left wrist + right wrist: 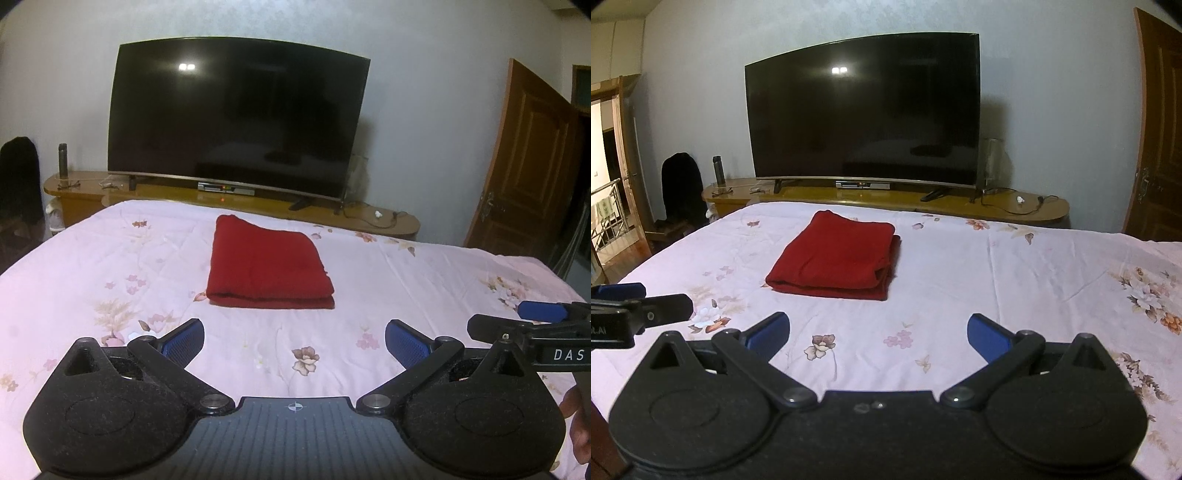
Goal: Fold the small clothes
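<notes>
Red garment (267,264) is what the task turns on, but going big to small: bed (424,280) w/ pink floral cover fills the lower half of both views; past its far edge a dark TV (236,114) stands on a long wooden stand (388,219), w/ a brown door (524,162) off to the right. Garment lies mid-bed, nearer the far edge than the near one, well apart from both side edges. It's already a neat rectangular stack, at least two layers showing along its near edge, flat, nothing on it. Left gripper (294,341) hangs over the near part of the bed, jaws spread wide, blue pads (184,338) empty, well short of the cloth. Right gripper (878,334) is the same: spread wide, nothing pinched, just beside the left one and clear of the garment. Judgement: fold on this piece looks done or near done, so the step in hand is prob the pause after release, or before one last fold. If another fold is wanted, next move = bring both grippers fwd to the near corners of the stack, pinch all layers together, lift low and carry over toward the far edge w/o letting layers slide. Right side edge looks slightly uneven in the right wrist view; may want squaring.
</notes>
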### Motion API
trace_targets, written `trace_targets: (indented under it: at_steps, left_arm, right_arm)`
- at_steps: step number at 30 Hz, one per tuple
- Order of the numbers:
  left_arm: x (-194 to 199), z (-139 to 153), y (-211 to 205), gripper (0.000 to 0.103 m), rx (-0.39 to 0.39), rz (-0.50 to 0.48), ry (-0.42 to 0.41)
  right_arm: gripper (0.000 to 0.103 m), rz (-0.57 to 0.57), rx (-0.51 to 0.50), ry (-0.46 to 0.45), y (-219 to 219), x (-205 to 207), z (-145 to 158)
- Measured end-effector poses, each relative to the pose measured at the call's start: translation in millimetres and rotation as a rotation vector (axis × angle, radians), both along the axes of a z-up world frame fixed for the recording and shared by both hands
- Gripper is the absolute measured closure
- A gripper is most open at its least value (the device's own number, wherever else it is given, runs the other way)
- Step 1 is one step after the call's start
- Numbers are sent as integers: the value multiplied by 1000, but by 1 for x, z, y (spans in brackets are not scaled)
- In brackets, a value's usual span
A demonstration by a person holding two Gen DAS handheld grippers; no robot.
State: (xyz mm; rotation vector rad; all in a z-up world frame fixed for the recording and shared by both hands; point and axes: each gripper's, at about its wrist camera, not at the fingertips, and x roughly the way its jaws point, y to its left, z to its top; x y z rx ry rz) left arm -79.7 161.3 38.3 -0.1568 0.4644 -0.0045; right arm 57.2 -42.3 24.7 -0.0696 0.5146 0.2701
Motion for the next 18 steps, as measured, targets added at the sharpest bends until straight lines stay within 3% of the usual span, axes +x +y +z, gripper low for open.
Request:
trace_targets:
  at_steps: [18]
  left_arm:
    - [3, 1, 8, 0, 8, -8, 3]
  right_arm:
    - [1, -2, 4, -7, 5, 0, 1]
